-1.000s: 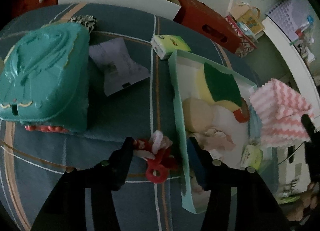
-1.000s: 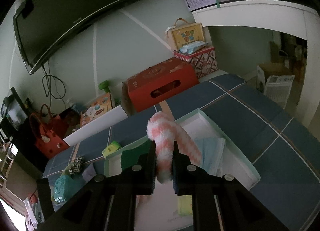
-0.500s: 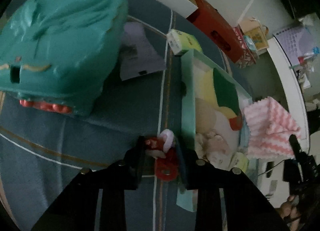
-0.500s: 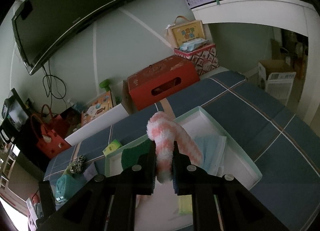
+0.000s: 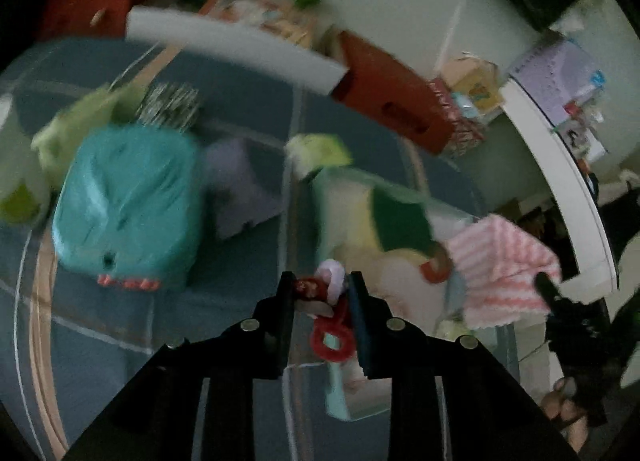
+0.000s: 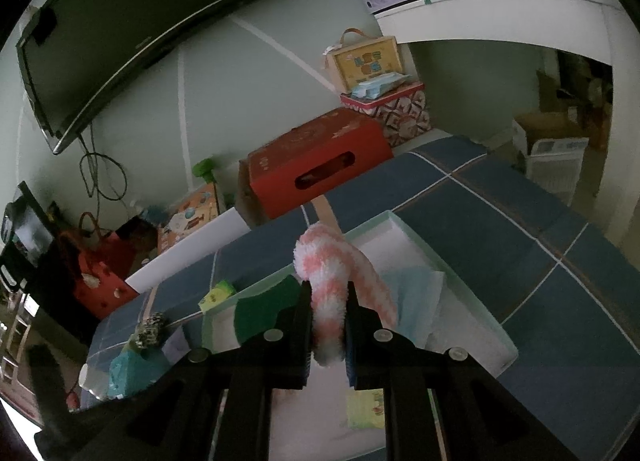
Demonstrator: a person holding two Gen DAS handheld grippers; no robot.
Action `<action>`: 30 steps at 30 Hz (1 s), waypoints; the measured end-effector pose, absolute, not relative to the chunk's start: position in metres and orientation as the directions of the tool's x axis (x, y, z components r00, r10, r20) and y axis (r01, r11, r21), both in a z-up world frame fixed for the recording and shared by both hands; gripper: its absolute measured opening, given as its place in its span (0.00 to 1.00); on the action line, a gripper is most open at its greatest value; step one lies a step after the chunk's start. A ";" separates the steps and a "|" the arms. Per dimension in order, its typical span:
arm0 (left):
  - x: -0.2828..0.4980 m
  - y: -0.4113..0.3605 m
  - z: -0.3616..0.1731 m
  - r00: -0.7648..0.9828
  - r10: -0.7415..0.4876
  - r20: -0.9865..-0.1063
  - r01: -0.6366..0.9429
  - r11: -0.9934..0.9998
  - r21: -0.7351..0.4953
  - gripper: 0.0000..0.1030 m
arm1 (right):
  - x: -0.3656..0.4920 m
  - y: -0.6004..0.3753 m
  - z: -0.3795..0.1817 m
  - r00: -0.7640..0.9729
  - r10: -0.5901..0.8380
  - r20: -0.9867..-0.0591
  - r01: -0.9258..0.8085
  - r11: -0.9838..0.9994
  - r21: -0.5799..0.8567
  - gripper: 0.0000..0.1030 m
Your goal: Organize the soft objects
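My left gripper (image 5: 322,291) is shut on a small red and pink soft toy (image 5: 330,309) and holds it above the bed, beside the near edge of the shallow mint tray (image 5: 336,397). The left wrist view is blurred by motion. My right gripper (image 6: 327,303) is shut on a pink and white striped fluffy cloth (image 6: 334,281), which also shows in the left wrist view (image 5: 504,261), and holds it over the tray (image 6: 456,273). The tray holds a green and yellow sponge (image 6: 260,309), a pale blue cloth (image 6: 416,293) and other soft items.
A teal plastic case (image 5: 128,205) lies on the blue plaid bed (image 6: 500,221), left of the tray, with a lilac paper (image 5: 240,189) and a small green box (image 5: 320,149) nearby. A red cardboard box (image 6: 316,169) stands behind the bed. A white desk (image 6: 520,9) is at right.
My left gripper closed on the red and pink toy and lifted it off the bed, swinging the view upward. My right gripper held the striped cloth almost still.
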State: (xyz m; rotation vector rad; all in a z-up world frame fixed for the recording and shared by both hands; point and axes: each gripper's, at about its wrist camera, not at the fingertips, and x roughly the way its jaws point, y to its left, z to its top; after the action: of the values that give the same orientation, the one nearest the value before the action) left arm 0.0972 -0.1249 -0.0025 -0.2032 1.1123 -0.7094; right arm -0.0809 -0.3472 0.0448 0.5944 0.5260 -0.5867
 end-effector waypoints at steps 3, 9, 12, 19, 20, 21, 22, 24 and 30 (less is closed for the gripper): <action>0.093 -0.152 0.009 0.235 -0.627 -0.743 0.482 0.739 -0.472 0.26 | -0.080 -0.351 0.043 0.686 -0.376 -0.623 0.663 0.675 0.323 0.13; 0.086 -0.210 0.003 0.174 -0.632 -0.756 0.593 0.680 -0.432 0.27 | -0.081 -0.356 0.040 0.650 -0.402 -0.645 0.689 0.670 0.277 0.13; 0.086 -0.233 -0.009 0.152 -0.615 -0.774 0.616 0.671 -0.412 0.28 | -0.074 -0.357 0.034 0.631 -0.380 -0.676 0.683 0.685 0.253 0.14; 0.091 -0.236 -0.028 0.158 -0.570 -0.806 0.591 0.709 -0.385 0.33 | -0.051 -0.350 0.011 0.611 -0.256 -0.749 0.627 0.734 0.260 0.16; 0.092 -0.234 -0.029 0.159 -0.566 -0.809 0.585 0.714 -0.385 0.35 | -0.048 -0.348 0.008 0.600 -0.247 -0.760 0.624 0.739 0.253 0.16; 0.093 -0.232 -0.030 0.160 -0.566 -0.809 0.581 0.717 -0.386 0.41 | -0.047 -0.347 0.007 0.597 -0.243 -0.765 0.621 0.743 0.249 0.17; 0.093 -0.229 -0.030 0.159 -0.568 -0.807 0.579 0.716 -0.390 0.49 | -0.046 -0.346 0.005 0.593 -0.238 -0.769 0.619 0.746 0.247 0.17; 0.093 -0.225 -0.029 0.156 -0.574 -0.804 0.571 0.716 -0.400 0.61 | -0.045 -0.344 0.004 0.586 -0.235 -0.775 0.617 0.749 0.240 0.23; 0.096 -0.207 -0.016 0.202 -0.561 -0.803 0.543 0.746 -0.384 0.74 | -0.042 -0.338 0.008 0.585 -0.236 -0.776 0.612 0.756 0.231 0.39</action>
State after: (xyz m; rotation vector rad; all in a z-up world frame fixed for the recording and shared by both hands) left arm 0.0956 -0.2072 -0.0158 -0.0181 1.1291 -0.7707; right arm -0.0422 -0.3382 0.0078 0.5164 0.8033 -0.5210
